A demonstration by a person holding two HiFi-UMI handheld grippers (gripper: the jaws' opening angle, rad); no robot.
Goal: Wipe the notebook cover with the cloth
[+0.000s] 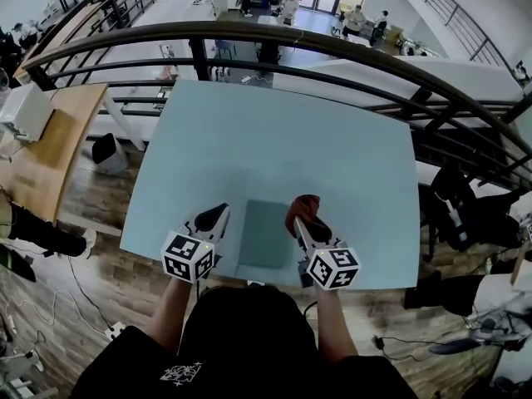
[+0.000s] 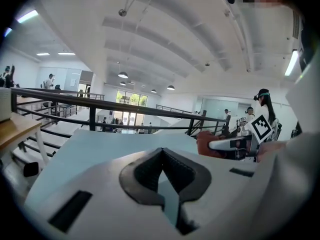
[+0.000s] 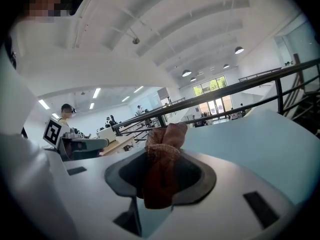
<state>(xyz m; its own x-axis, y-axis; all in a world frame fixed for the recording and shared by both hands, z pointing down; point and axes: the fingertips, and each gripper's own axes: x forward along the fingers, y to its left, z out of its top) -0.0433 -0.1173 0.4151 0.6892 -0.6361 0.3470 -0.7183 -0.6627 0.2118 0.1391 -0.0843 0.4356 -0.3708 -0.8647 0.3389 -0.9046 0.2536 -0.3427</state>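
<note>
Two grippers over a pale blue tabletop (image 1: 274,140), both at its near edge.

Left gripper (image 1: 214,216): its fingers (image 2: 142,171) are drawn together, dark pads meeting at the tips, and I see nothing caught between them. Only bare tabletop lies ahead of those fingers. They point away from me and angle slightly toward the middle.

Right gripper (image 1: 301,223): its fingers (image 3: 195,176) are clamped on the cloth (image 3: 161,174), a reddish-brown knitted wad. The cloth bunches up past the fingertips and hangs down between the pads.

The notebook (image 1: 266,235), with a dull teal cover, lies flat and closed on the tabletop in the space between the two sets of fingers. Its left edge is just beside the left fingers. Its right edge is just beside the right fingers.

The cloth sits at the right fingertips, by the notebook's far right corner. I cannot tell from the head view whether the cloth touches the cover or hangs just off its edge.

From the left gripper view, the right gripper and its cloth show off to the right of the left fingers. Beyond both fingertips, past the tabletop's far edge, runs a dark metal railing (image 1: 332,52).
</note>
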